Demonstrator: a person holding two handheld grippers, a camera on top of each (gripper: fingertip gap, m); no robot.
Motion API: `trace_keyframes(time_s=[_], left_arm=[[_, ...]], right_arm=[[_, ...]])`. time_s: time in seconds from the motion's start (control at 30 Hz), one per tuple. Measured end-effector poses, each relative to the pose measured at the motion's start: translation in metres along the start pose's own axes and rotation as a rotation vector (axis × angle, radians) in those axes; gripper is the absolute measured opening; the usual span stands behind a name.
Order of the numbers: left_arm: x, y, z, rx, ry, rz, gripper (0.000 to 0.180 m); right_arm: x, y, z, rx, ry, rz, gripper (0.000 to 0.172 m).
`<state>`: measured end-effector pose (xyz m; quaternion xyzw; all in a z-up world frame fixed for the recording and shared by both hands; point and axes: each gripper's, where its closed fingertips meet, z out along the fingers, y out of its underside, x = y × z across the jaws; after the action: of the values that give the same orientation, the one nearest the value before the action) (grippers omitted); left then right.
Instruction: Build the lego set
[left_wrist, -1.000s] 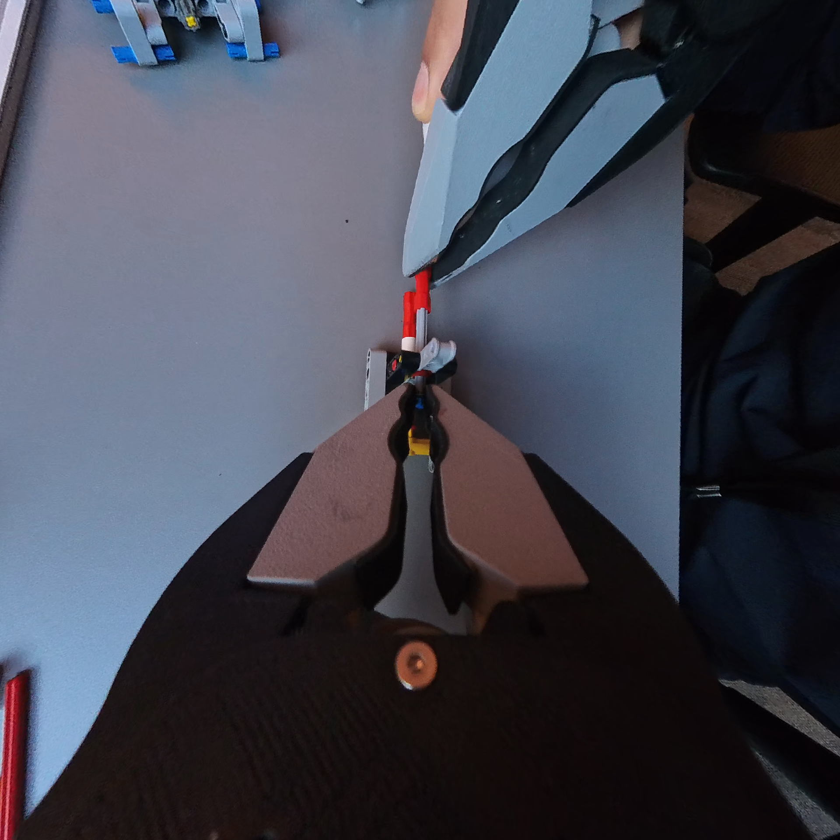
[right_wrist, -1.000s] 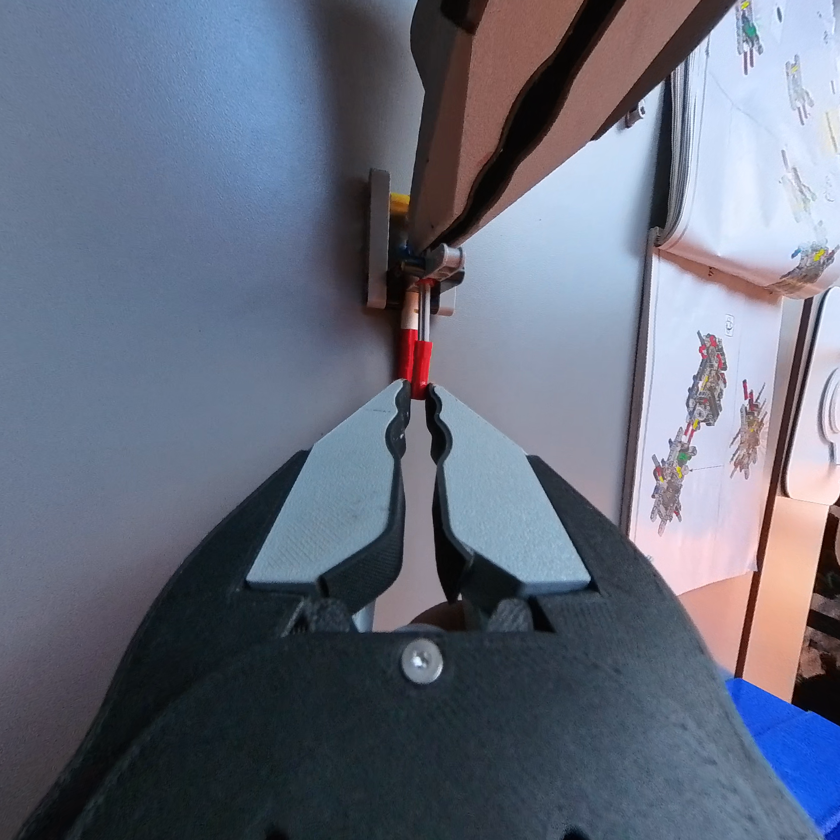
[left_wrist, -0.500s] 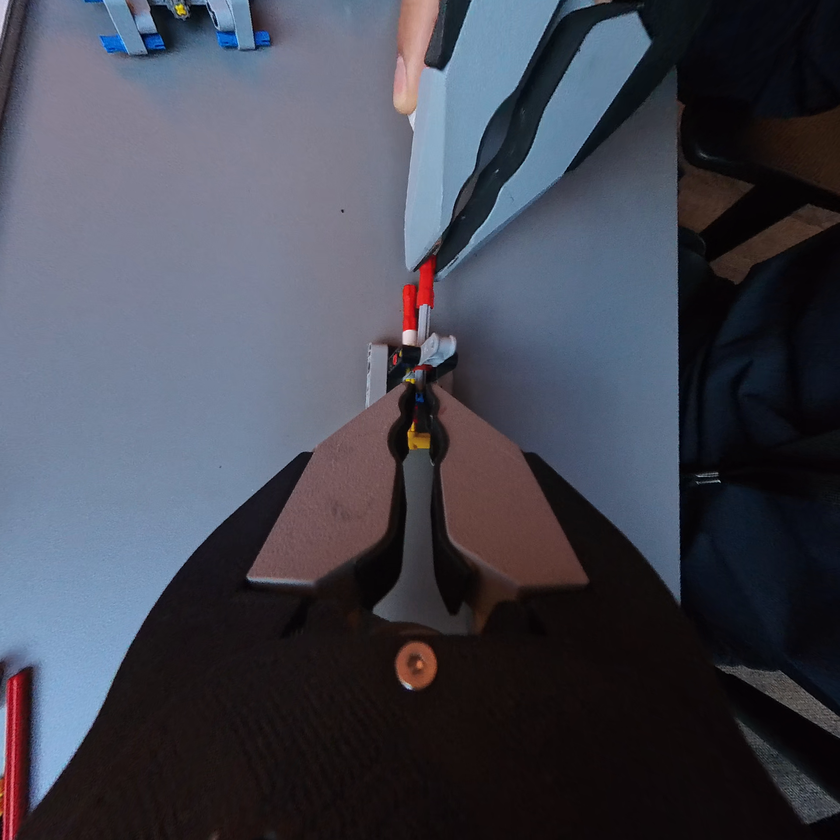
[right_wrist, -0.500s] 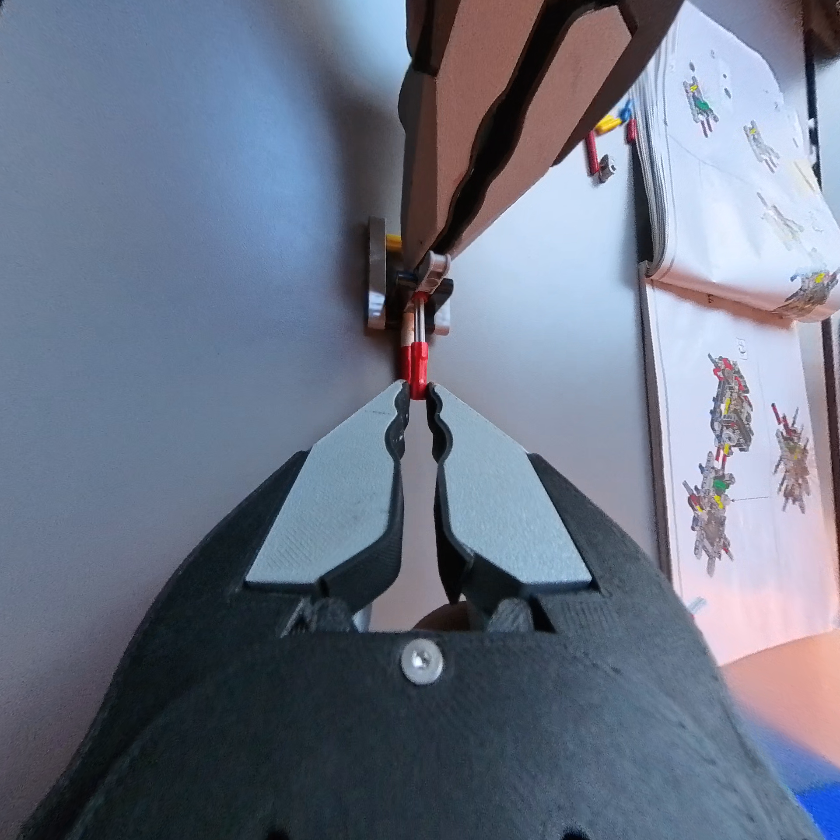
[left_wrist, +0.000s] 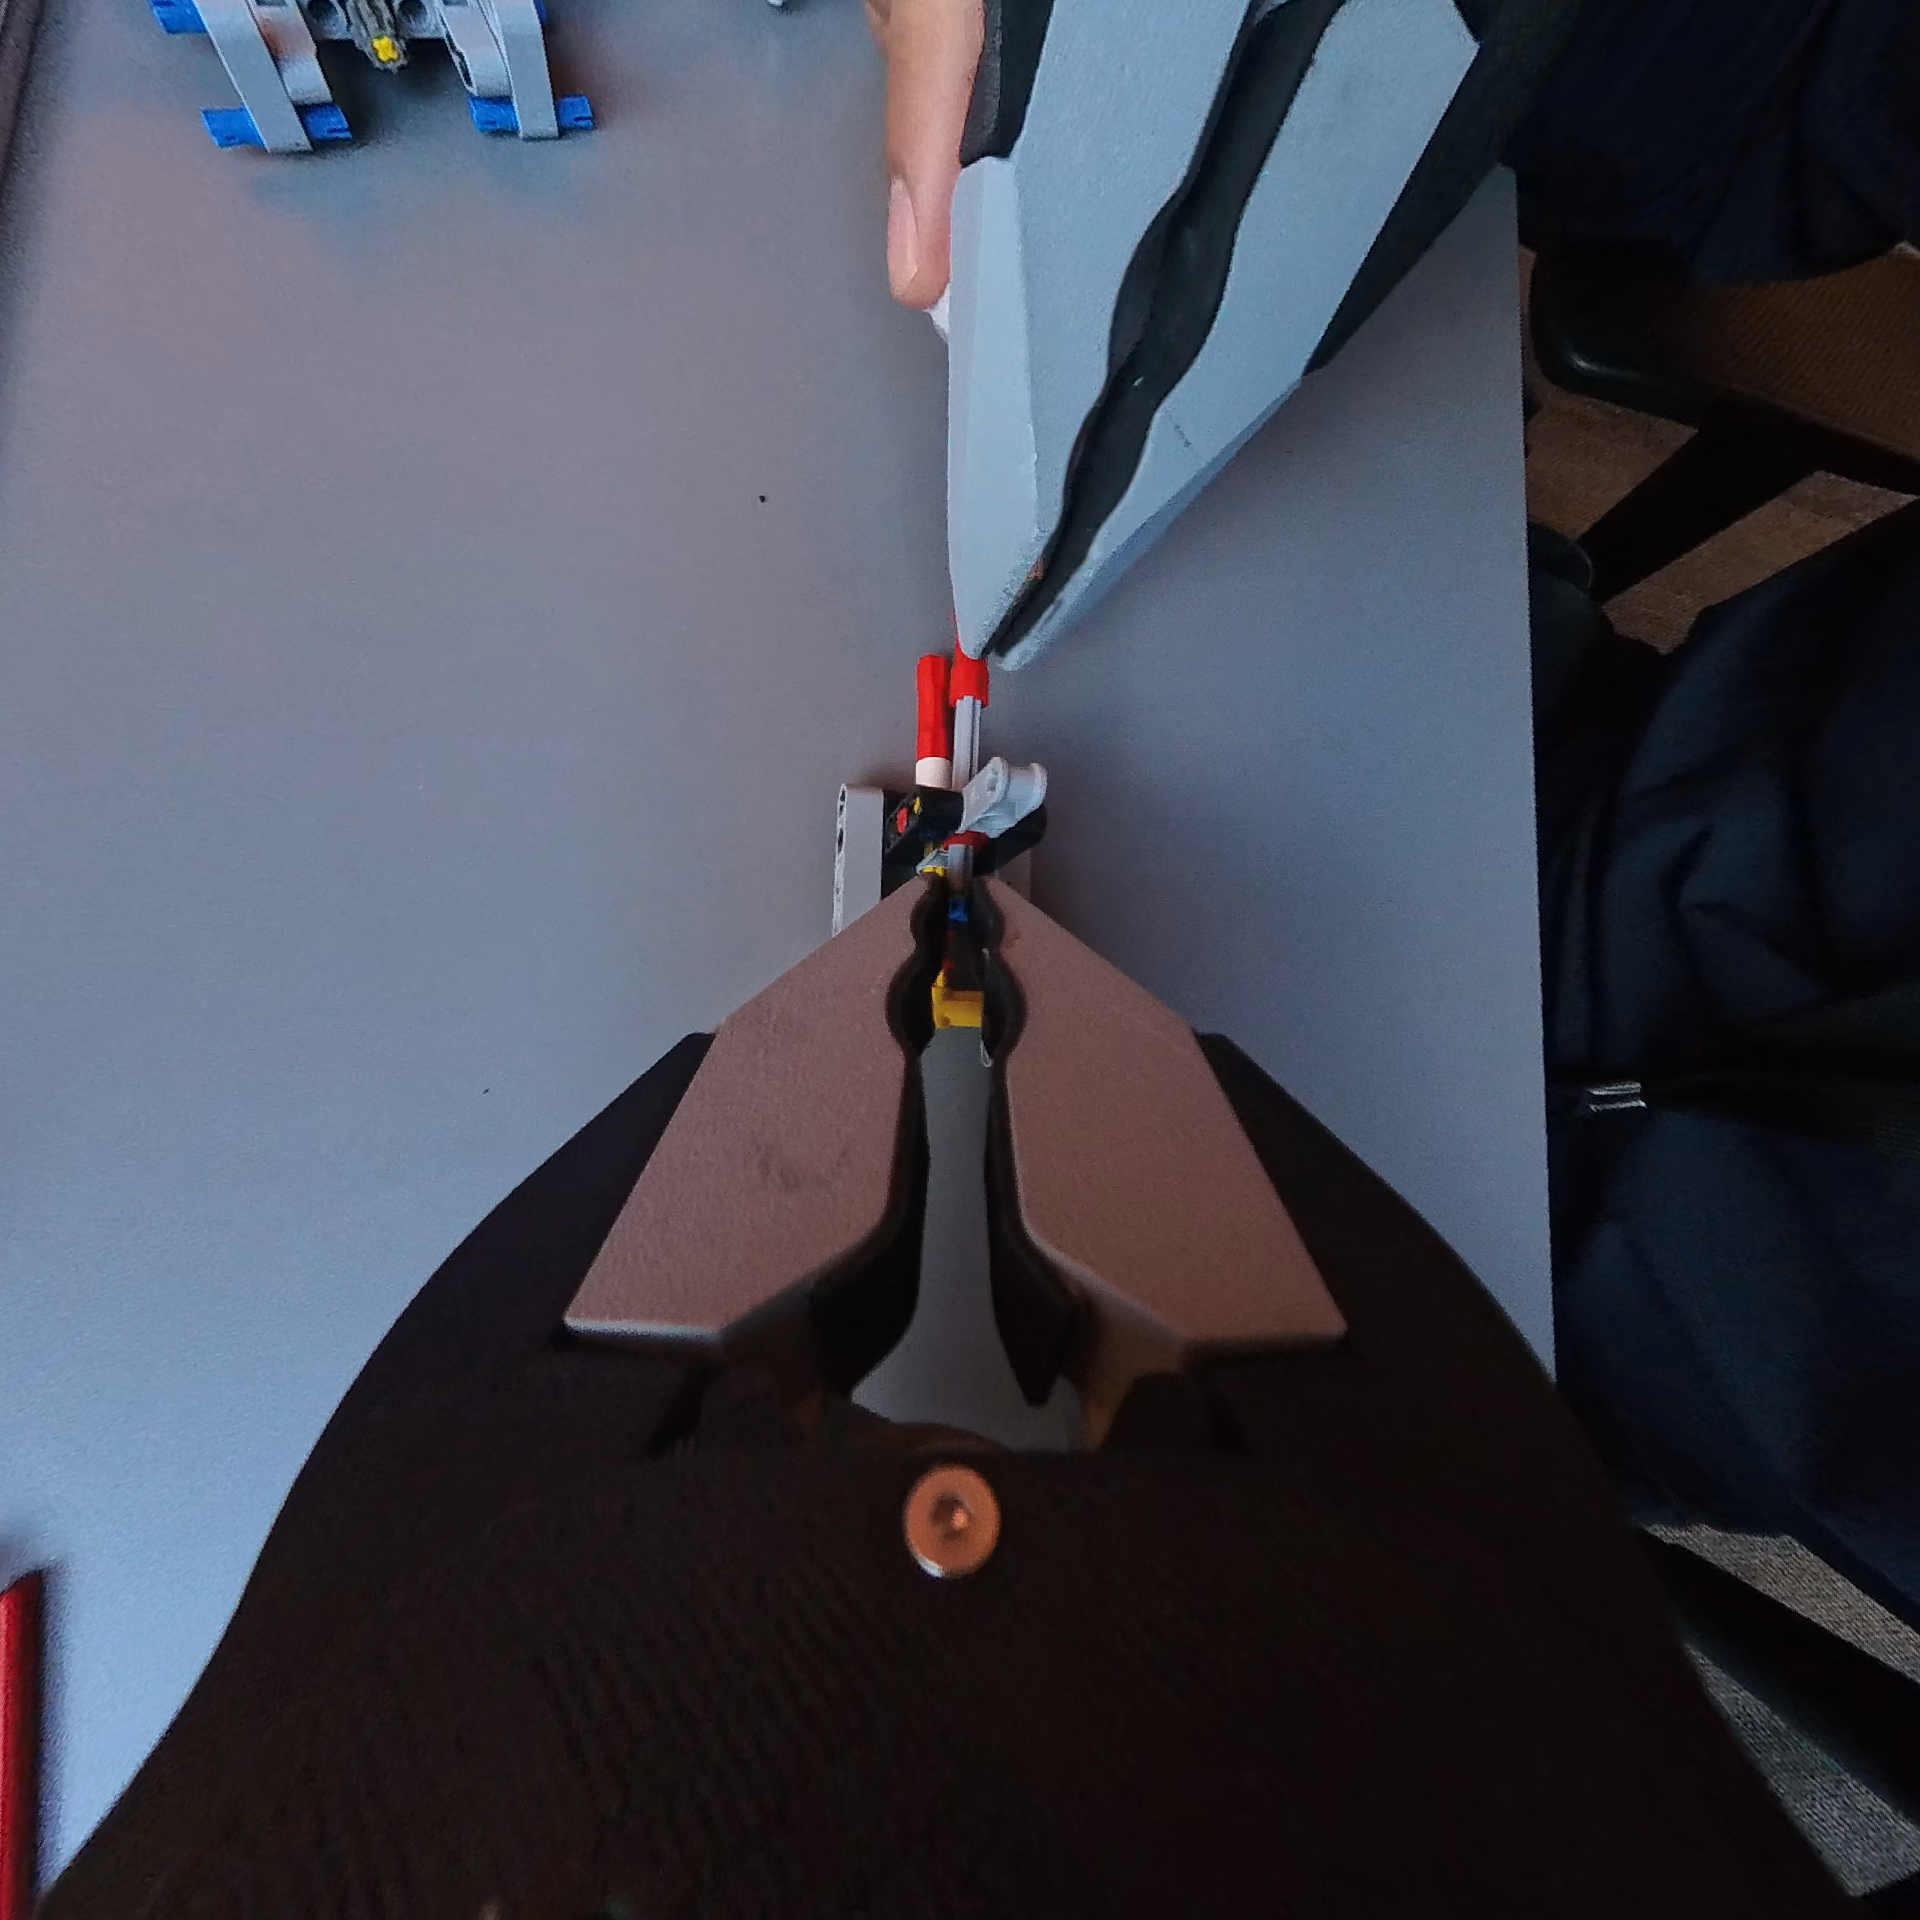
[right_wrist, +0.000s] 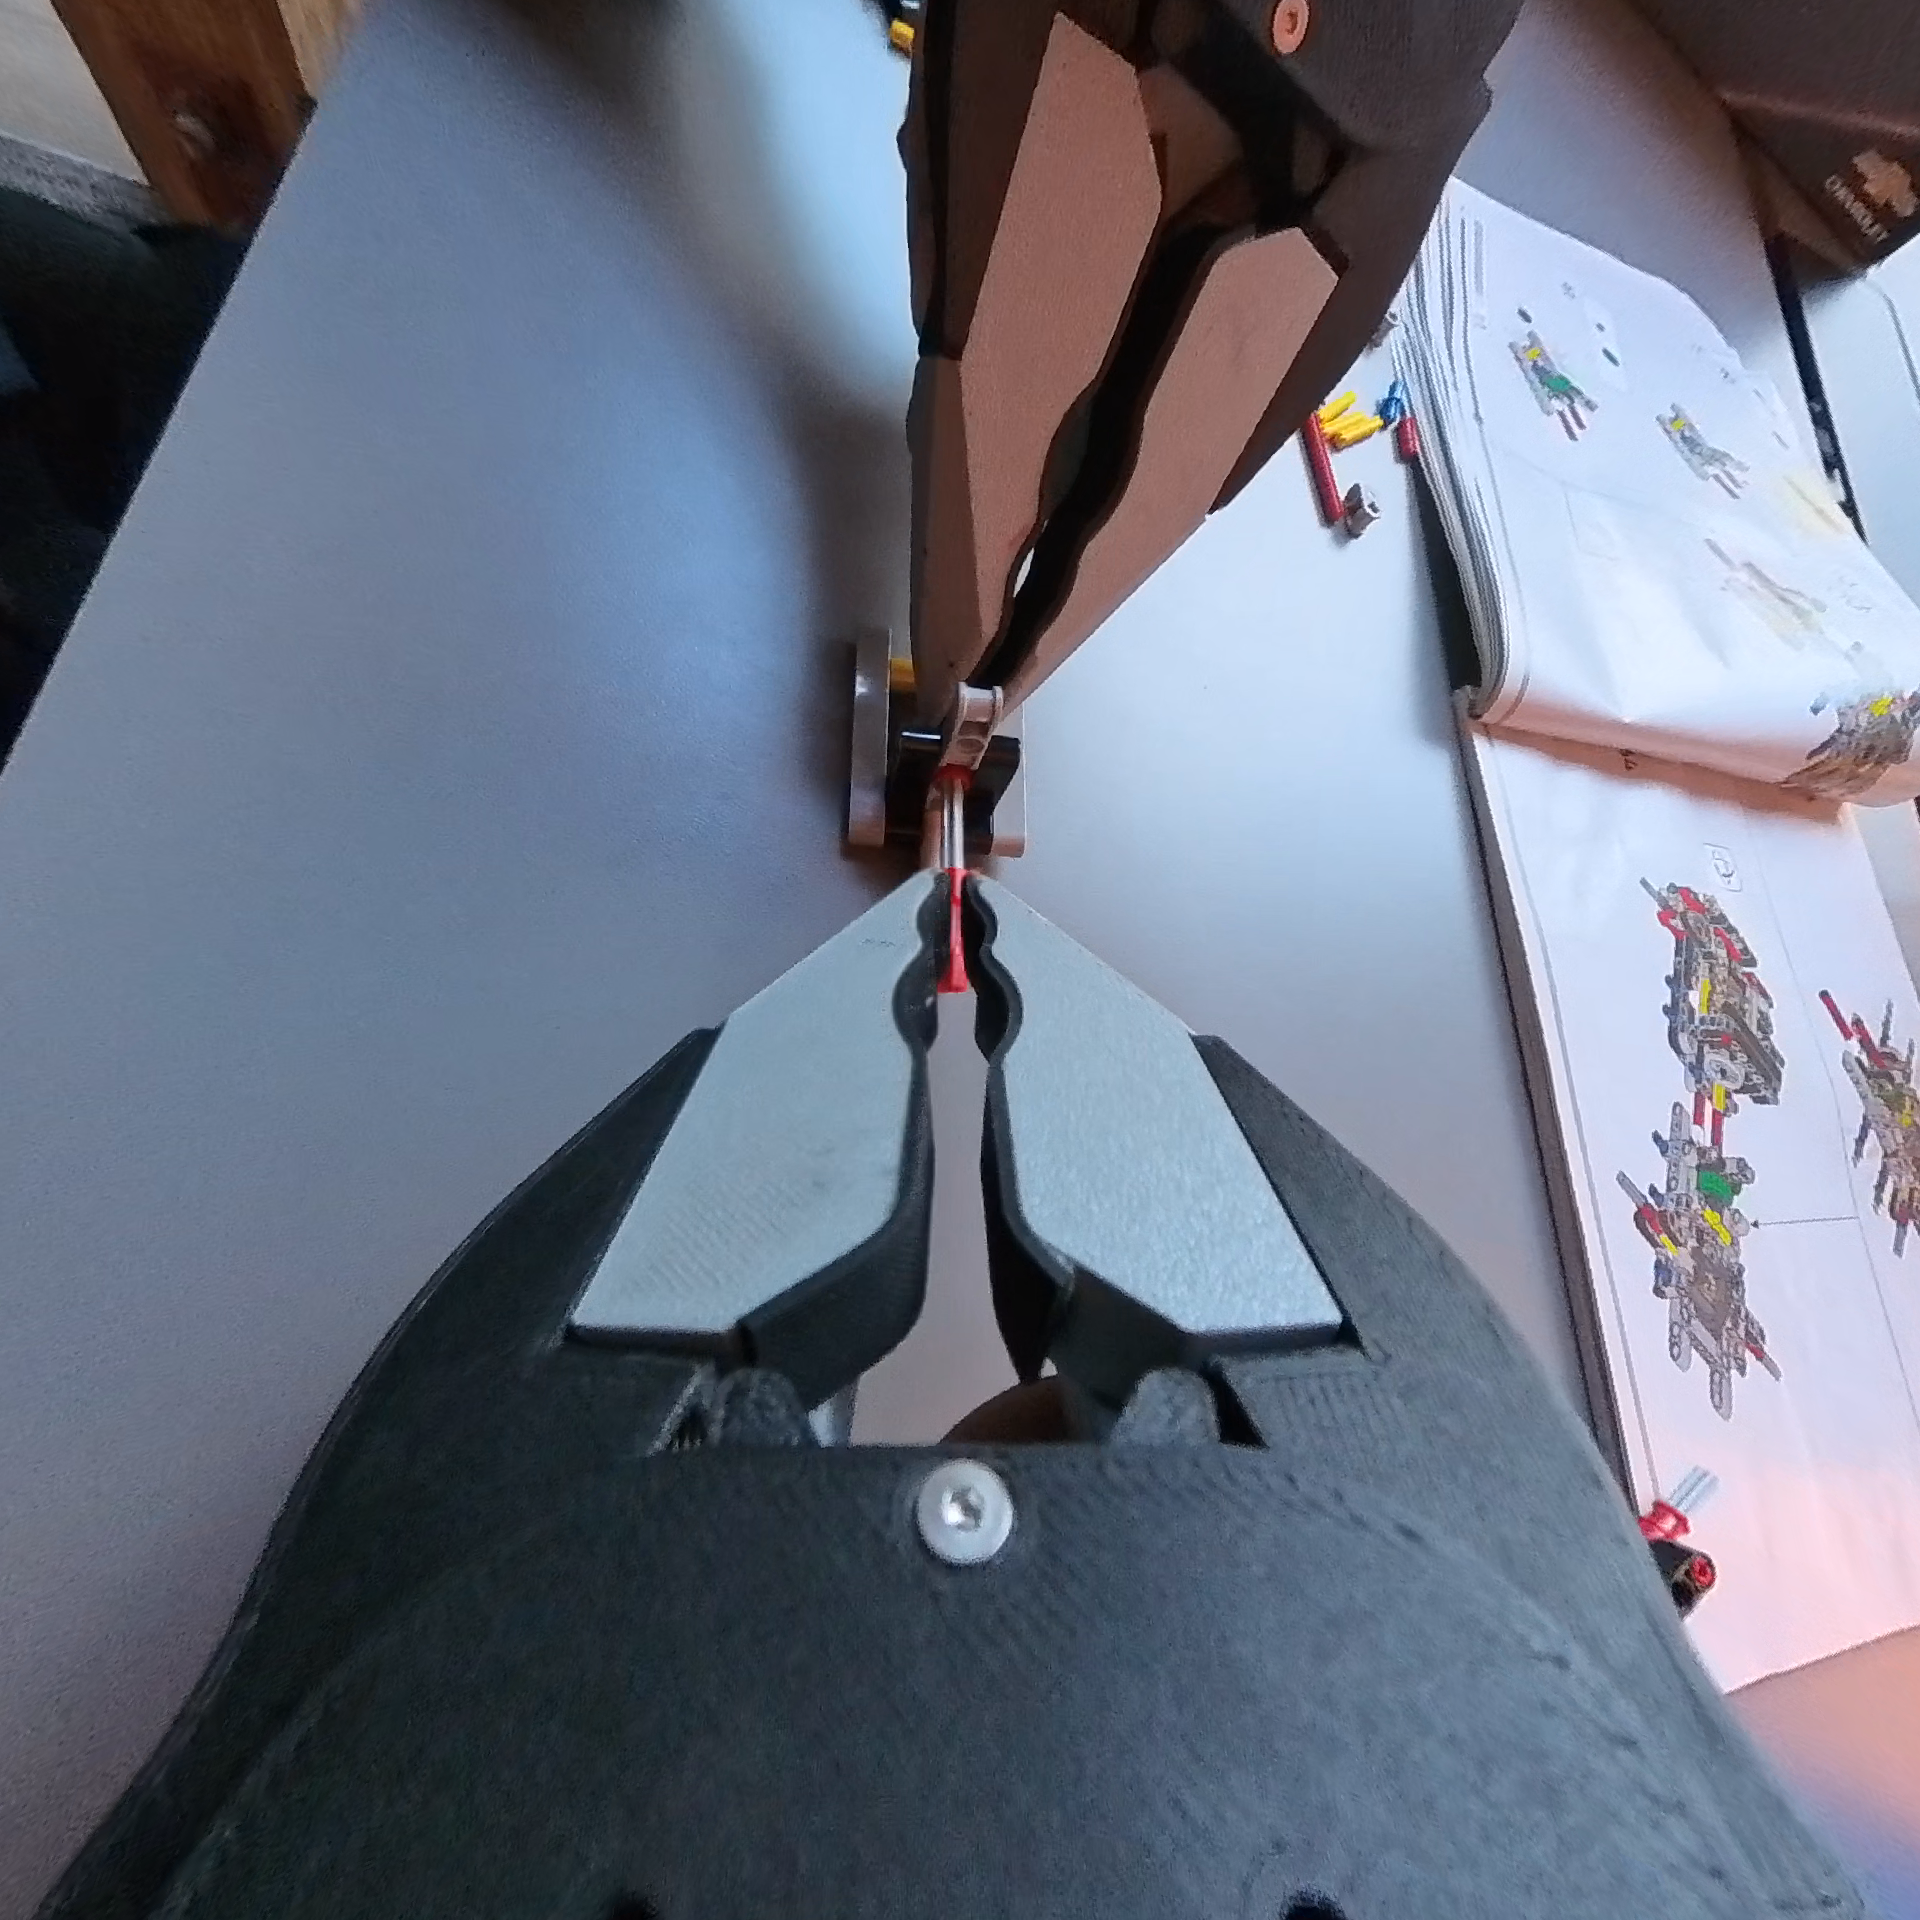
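Left wrist view shows my left gripper, its brown fingers pinching a small brick assembly of grey, black, yellow and red parts that rests on the grey table. My right gripper faces it, its grey fingers pressed on the red end of a thin grey axle sticking out of that assembly. An open instruction booklet lies at the right of the right wrist view, with loose pins near it.
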<state>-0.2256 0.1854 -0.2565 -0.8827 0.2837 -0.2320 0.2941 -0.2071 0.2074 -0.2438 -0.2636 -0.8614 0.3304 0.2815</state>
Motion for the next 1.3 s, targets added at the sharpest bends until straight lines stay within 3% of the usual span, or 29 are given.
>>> trace_keyframes(time_s=[0.17, 0.5, 1.3], left_arm=[[0.0, 0.0, 0.0, 0.005, 0.007, 0.003, 0.0], [0.0012, -0.0007, 0.0003, 0.009, 0.011, 0.011, 0.0], [0.0059, -0.0007, 0.0018, 0.002, 0.006, 0.071, 0.0]], right_arm=[[0.0016, 0.0044, 0.0024, -0.007, 0.008, 0.005, 0.007], [-0.0011, 0.0057, 0.0051, -0.008, -0.005, -0.002, 0.002], [-0.0042, 0.011, 0.0072, 0.002, -0.055, 0.034, 0.007]])
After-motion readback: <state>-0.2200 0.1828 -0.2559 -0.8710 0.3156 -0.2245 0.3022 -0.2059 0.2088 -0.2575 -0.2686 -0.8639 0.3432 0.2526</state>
